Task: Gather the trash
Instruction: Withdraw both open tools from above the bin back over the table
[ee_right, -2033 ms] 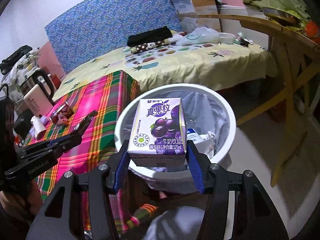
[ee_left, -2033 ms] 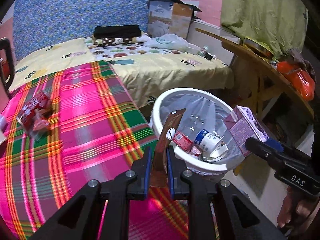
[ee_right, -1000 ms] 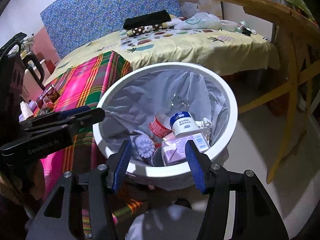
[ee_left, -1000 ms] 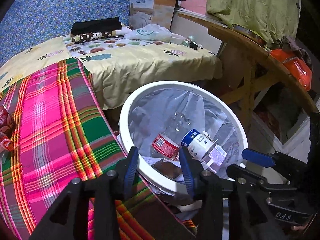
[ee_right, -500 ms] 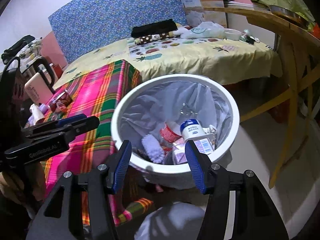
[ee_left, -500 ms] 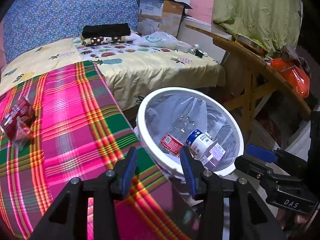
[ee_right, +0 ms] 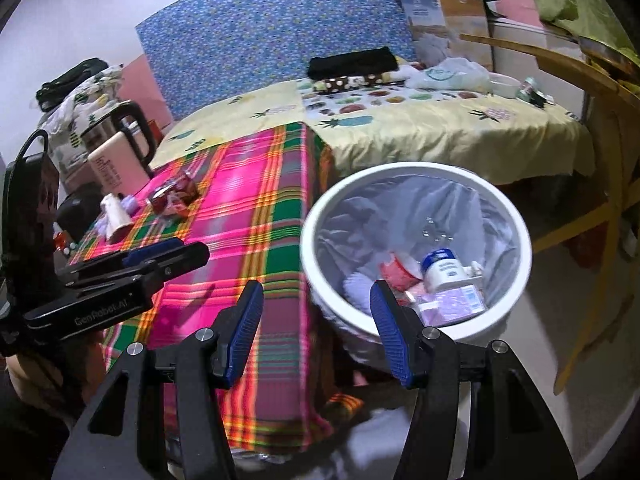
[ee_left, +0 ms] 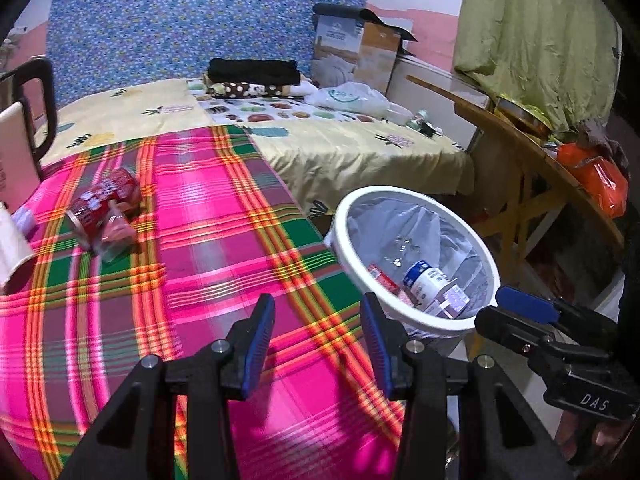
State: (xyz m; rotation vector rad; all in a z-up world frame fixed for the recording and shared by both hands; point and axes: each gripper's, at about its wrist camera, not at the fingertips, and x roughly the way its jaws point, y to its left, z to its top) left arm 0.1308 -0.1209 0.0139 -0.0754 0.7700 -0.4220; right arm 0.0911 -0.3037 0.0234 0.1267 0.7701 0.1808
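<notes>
Between the blue pads of the left gripper (ee_left: 317, 336) nothing is held; its jaws stand partly apart above the pink, green and orange plaid cloth (ee_left: 200, 264) that covers the counter. The right gripper (ee_right: 316, 332) is likewise empty, its jaws spread wide, with the near left rim of the white bin (ee_right: 516, 216) showing between and past them.

Just right of the counter's edge stands that bin, lined with a clear bag. Inside it lie a white bottle with a blue cap (ee_right: 442, 266), a red-labelled container (ee_right: 400, 270), a pale purple carton (ee_right: 456, 300) at the near side, and a white frilled piece (ee_right: 358, 288) to the left of them. In the left wrist view the same bin (ee_left: 348, 252) sits to the right of the jaws, and the right gripper's black body reaches in from the lower right.

Far left on the plaid cloth, well apart from both grippers, rests a crumpled red wrapper (ee_left: 102, 208) with a clear plastic scrap against it. Near it, at the left edge, lies a white paper cup (ee_right: 116, 216) on its side.

Beyond the counter is a bed under a yellow fruit-print sheet (ee_left: 352, 148), with dark folded clothes (ee_left: 254, 70) and a cardboard box (ee_left: 360, 56) at its far end. A wooden table (ee_right: 560, 68) stands on the right.
</notes>
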